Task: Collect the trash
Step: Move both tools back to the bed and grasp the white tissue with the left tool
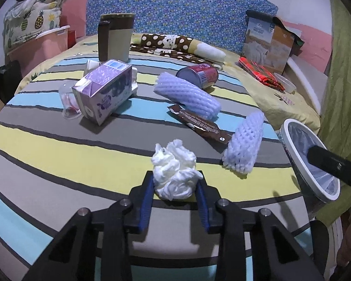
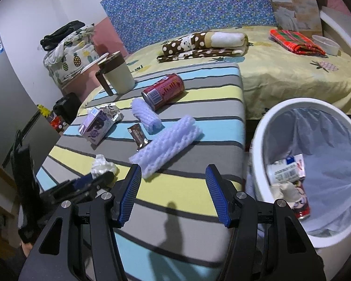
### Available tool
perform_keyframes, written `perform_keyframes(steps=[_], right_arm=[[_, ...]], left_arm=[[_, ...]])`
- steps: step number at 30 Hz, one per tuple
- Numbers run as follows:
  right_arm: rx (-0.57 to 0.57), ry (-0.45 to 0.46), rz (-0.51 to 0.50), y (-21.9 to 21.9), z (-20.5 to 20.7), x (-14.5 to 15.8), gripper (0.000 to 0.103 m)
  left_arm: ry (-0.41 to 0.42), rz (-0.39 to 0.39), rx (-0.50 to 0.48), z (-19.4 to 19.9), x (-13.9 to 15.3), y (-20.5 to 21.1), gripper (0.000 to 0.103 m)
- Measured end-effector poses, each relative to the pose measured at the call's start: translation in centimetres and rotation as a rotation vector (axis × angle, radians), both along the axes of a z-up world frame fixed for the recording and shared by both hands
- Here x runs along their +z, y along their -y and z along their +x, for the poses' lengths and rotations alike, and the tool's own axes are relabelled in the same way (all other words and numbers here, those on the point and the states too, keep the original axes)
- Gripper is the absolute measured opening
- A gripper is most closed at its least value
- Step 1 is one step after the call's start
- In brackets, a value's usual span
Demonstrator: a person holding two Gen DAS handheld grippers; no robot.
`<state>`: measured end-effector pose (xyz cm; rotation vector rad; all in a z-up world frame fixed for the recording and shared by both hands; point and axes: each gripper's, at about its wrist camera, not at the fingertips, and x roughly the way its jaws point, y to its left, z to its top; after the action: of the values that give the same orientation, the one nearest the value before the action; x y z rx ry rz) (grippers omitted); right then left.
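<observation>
A: Your left gripper (image 1: 175,185) has its jaws closing round the crumpled tissue (image 1: 174,169) on the striped bench (image 1: 58,154). It's soft and will squash, so pinch fully.

B: Then carry it to the white bin (image 2: 264,126), just beside the bench. Your right gripper (image 2: 173,178) hangs wide and empty; the netted foam sleeve (image 2: 166,147) next.
</observation>
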<state>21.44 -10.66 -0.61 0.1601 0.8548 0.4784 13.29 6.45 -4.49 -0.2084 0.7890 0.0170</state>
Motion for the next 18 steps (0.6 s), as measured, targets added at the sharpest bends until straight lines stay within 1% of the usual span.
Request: perform_keyframes(steps=[4,9,14,16,18], right_arm=[[0.022,-0.009,0.002,-1.4,0.6,-0.4,0.059],[0.043,-0.013,-0.026,-3.2,1.3,-0.9,0.059],[0.036,-0.020,-0.060,-4.0,2.3,-1.2,0.058],[0.029,-0.030,-0.072,-4.2,2.6,-1.5,0.057],[0.027,-0.037,-0.094,-4.5,2.9,-1.7,0.052]], left_arm=[[0.005,-0.013,-0.003,-0.1,0.0,-0.2,0.034],[0.012,-0.040,-0.002,-0.1,0.0,-0.5,0.034],[0.016,-0.056,0.002,-0.2,0.0,-0.8,0.033],[0.016,-0.061,0.001,-0.2,0.0,-0.8,0.033],[0.017,-0.067,-0.001,-0.2,0.0,-0.7,0.033]])
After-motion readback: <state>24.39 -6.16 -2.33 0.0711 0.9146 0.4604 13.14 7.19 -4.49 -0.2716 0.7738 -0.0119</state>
